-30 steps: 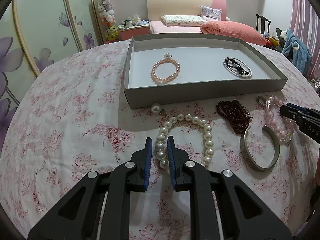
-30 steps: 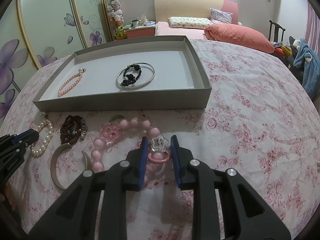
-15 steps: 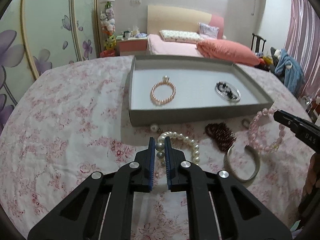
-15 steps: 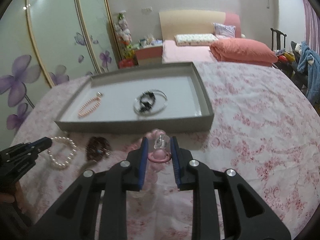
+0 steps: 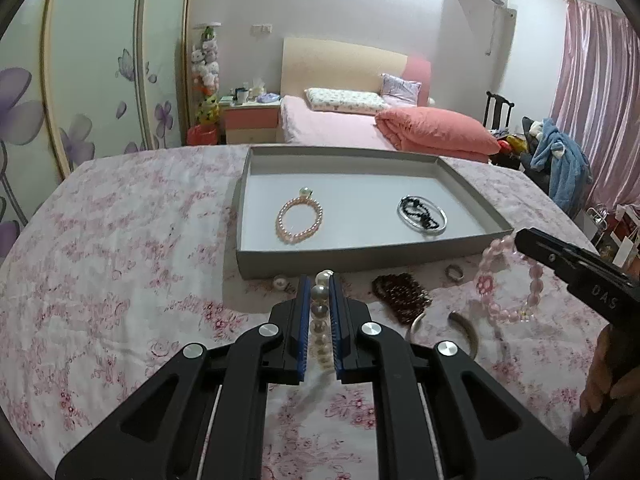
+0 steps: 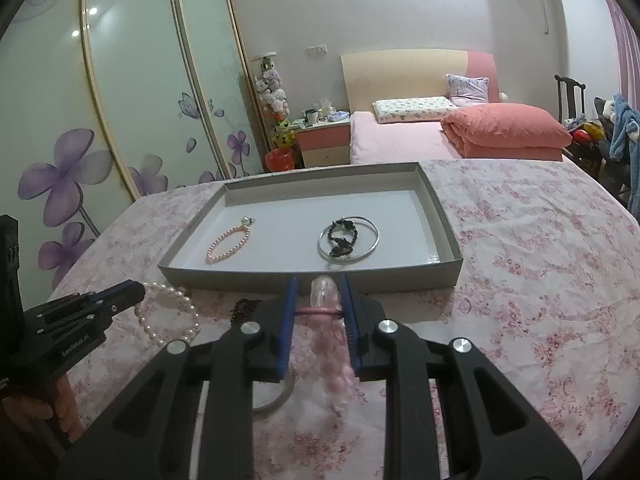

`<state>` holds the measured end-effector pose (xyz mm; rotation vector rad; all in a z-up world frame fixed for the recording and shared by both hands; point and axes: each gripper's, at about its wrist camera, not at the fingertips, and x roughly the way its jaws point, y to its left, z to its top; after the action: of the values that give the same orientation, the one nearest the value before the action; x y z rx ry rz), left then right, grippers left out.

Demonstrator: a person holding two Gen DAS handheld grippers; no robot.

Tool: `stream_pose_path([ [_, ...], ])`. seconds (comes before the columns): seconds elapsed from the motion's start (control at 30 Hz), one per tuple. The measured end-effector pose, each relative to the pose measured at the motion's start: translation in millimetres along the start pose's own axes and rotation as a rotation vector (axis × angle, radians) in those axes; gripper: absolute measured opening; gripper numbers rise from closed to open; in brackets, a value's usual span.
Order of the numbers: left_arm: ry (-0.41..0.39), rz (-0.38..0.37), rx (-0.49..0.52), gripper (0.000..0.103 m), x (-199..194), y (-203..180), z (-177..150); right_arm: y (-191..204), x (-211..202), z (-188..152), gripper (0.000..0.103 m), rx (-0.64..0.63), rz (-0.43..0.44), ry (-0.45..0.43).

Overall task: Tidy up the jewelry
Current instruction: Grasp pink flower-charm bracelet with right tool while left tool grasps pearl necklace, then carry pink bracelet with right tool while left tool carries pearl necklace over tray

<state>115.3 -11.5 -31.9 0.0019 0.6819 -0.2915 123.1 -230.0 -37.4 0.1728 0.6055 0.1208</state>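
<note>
**Jewelry lifted in both grippers, short of the tray**

Jewelry hung from each of your grippers. Your left gripper (image 5: 319, 304) had its fingers closed tight on the white pearl bracelet (image 5: 320, 320), whose loop dangled clear of the table (image 5: 120, 280). Your right gripper (image 6: 319, 312) had its fingers clamped on the pink bead bracelet (image 6: 326, 300), which also hung in the air. Below them, a dark red bead bracelet (image 5: 400, 292), a silver cuff (image 5: 464, 322), a small ring (image 5: 455, 271) and a loose pearl (image 5: 280, 282) lay on the floral cloth. Just beyond sat the grey tray (image 5: 360, 258), which held a pink pearl bracelet (image 5: 299, 221) and a silver bangle (image 5: 422, 215) around black beads (image 5: 418, 210).
</note>
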Motion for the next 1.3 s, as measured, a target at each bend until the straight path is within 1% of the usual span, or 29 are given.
stream_pose_path([
  [0.2, -0.023, -0.009, -0.006, 0.01, -5, -3, 1, 2, -5, 0, 0.023, 0.0, 0.004, -0.023],
  [0.4, -0.047, -0.001, -0.016, 0.01, -10, -3, 2, 12, -7, 0, 0.023, -0.04, -0.021, -0.047],
  [0.7, -0.084, 0.01, -0.031, 0.01, -17, -3, 5, 11, -11, 2, 0.022, -0.03, -0.033, -0.078],
  [1.07, -0.189, 0.034, -0.014, 0.01, -37, -14, 15, 20, -27, 11, 0.022, -0.054, -0.047, -0.169],
  [1.3, -0.245, 0.049, 0.009, 0.01, -43, -24, 24, 30, -41, 20, 0.022, -0.084, -0.072, -0.253],
])
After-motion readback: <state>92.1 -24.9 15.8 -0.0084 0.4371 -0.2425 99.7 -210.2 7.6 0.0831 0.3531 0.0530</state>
